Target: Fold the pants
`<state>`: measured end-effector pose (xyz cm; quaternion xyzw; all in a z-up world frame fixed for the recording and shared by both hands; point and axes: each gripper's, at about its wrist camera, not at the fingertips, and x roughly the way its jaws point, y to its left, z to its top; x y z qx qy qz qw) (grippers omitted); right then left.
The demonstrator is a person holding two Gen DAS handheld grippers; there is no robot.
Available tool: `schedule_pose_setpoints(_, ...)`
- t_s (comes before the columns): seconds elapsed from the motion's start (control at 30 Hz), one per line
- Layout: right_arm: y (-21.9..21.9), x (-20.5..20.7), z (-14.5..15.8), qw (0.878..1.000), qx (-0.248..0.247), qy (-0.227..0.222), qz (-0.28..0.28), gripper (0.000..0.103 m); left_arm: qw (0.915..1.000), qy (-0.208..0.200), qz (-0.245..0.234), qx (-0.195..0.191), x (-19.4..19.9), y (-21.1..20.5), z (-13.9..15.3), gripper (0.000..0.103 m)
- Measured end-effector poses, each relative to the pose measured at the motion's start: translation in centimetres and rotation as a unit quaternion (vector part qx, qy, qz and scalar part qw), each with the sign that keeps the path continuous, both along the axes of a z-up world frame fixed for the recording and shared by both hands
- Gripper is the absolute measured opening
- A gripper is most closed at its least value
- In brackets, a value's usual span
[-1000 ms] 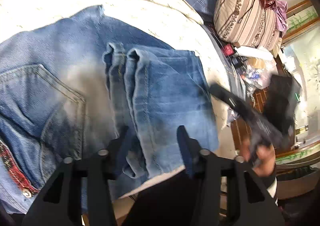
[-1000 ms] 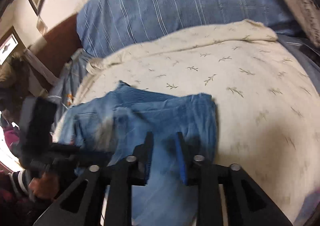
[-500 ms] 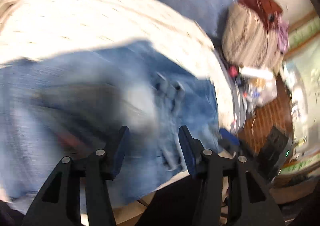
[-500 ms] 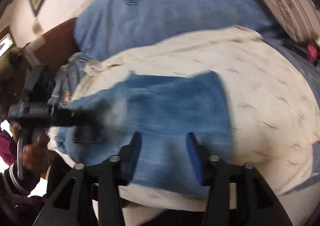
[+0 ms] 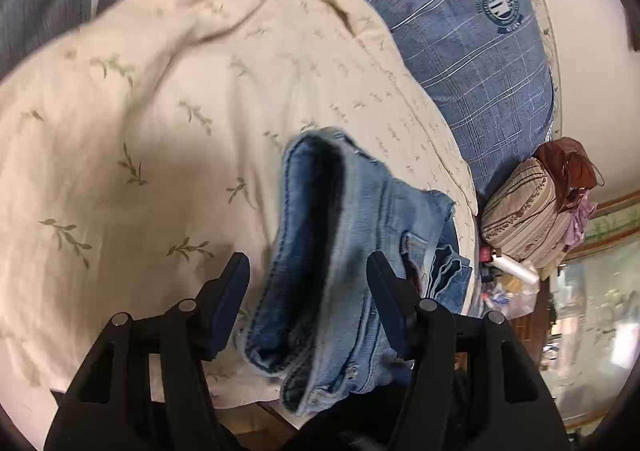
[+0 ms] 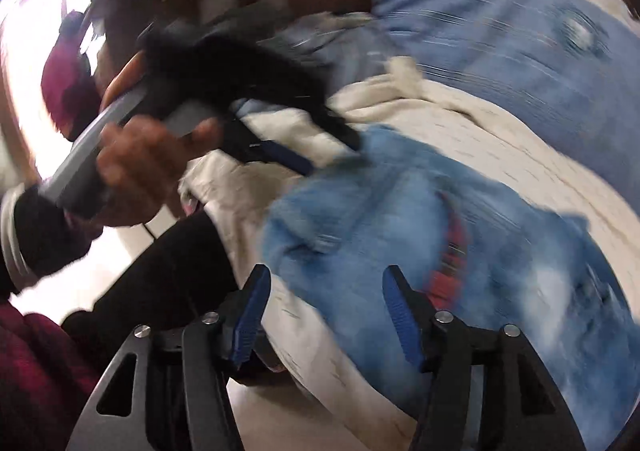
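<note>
The blue jeans [image 5: 344, 251] lie folded in a thick bundle on a cream quilt [image 5: 160, 131] near the bed's front edge. My left gripper [image 5: 308, 271] is open, its fingers astride the near end of the bundle without closing on it. In the blurred right wrist view the jeans [image 6: 400, 219] spread across the quilt, with a red plaid lining [image 6: 452, 251] showing. My right gripper [image 6: 324, 287] is open and empty above the jeans' near left edge. The left gripper [image 6: 312, 155] also shows there, held in a hand, its tips at the jeans' far edge.
A blue plaid pillow [image 5: 460, 31] lies behind the jeans. A striped cushion [image 5: 524, 219] with a brown bag [image 5: 568, 163] stands at the right beyond the bed, over floor clutter. The person's dark trouser legs [image 6: 168, 275] stand at the bed's front edge.
Both grippers have swung to the left end of the jeans. The right gripper has opened wider. The jeans now lie in a narrower, thicker bundle.
</note>
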<state>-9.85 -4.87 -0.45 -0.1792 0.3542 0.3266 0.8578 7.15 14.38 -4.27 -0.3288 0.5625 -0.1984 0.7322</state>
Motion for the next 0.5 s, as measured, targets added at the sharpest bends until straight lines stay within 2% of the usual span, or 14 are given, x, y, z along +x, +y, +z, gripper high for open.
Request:
schedule_pose_setpoints(0.1, 3.2, 0.0, -1.8, 0.997, -0.071, -0.039, 0.012, 0.062, 0.9996, 0.014, -0.022, -0.009, 0.8, -0.6, -1.2, 0.063)
schedule_pose_setpoints(0.17, 4.3, 0.2, -2.9, 0.993, -0.101, -0.06, 0.008, 0.062, 0.9993, 0.018, -0.032, -0.009, 1.4, -0.6, -1.5, 0.065)
schedule_pose_setpoints(0.27, 5.5, 0.6, -4.0, 0.989, -0.126, -0.083, -0.001, 0.064, 0.9986, 0.015, -0.048, -0.016, 2.1, -1.2, -1.2, 0.071)
schedule_pose_setpoints(0.33, 5.8, 0.8, -4.2, 0.987, -0.132, -0.091, -0.005, 0.063, 0.9976, 0.011, -0.065, -0.021, 2.4, -1.7, -0.8, 0.07)
schedule_pose_setpoints(0.37, 5.8, 1.0, -4.2, 0.988, -0.128, -0.09, -0.008, 0.055, 0.997, 0.005, -0.075, -0.022, 2.5, -1.9, -0.6, 0.059)
schedule_pose_setpoints(0.4, 5.6, 1.4, -4.0, 0.99, -0.119, -0.079, -0.009, 0.049, 0.9963, -0.004, -0.084, -0.019, 2.4, -2.0, -0.2, 0.038)
schedule_pose_setpoints(0.5, 3.7, 2.0, -2.1, 0.997, -0.056, -0.043, -0.035, 0.029, 0.996, -0.017, -0.088, -0.004, 1.9, -1.9, 0.6, 0.024)
